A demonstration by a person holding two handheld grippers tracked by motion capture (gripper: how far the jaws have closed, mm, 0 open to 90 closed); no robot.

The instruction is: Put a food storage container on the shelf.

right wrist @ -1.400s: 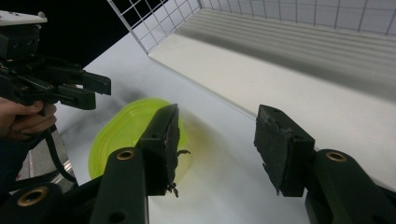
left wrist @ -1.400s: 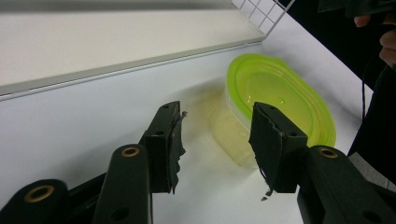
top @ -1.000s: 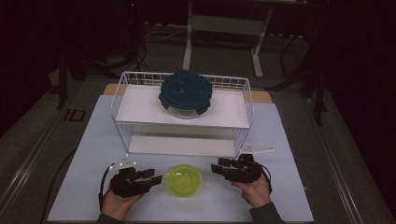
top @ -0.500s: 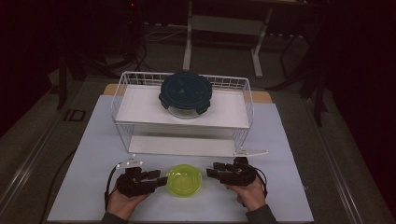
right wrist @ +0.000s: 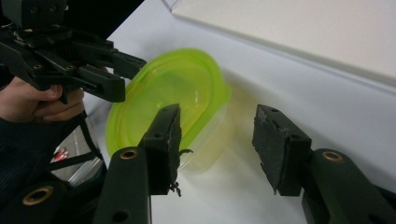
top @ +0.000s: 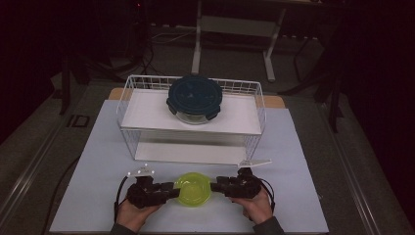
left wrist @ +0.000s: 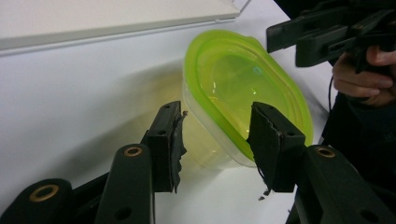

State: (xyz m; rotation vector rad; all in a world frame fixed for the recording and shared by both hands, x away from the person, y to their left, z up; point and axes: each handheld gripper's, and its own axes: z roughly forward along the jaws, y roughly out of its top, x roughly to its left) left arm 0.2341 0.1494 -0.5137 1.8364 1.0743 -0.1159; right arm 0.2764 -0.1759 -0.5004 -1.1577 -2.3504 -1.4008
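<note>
A clear tub with a lime-green lid (top: pixel 193 188) sits on the white table near the front edge. My left gripper (top: pixel 171 190) lies at its left end and my right gripper (top: pixel 214 185) at its right end, each pointing inward. In the left gripper view the tub's (left wrist: pixel 238 88) end lies between the jaws of the left gripper (left wrist: pixel 217 135), which have just been closing; no pad clearly presses on it. In the right gripper view the tub (right wrist: pixel 168 88) reaches in beside one jaw of the right gripper (right wrist: pixel 217 140), whose jaws have narrowed a little and still stand wide.
A white wire rack (top: pixel 132 98) stands behind, with a round glass container under a dark blue lid (top: pixel 194 98) on its white upper shelf. A clear flat piece (top: pixel 254 162) lies by the rack's front right corner. The table's front edge is close below the hands.
Both grippers have moved inward to the green-lidded tub, from a gap on each side to its two ends. The left jaws have narrowed around the tub's end.
</note>
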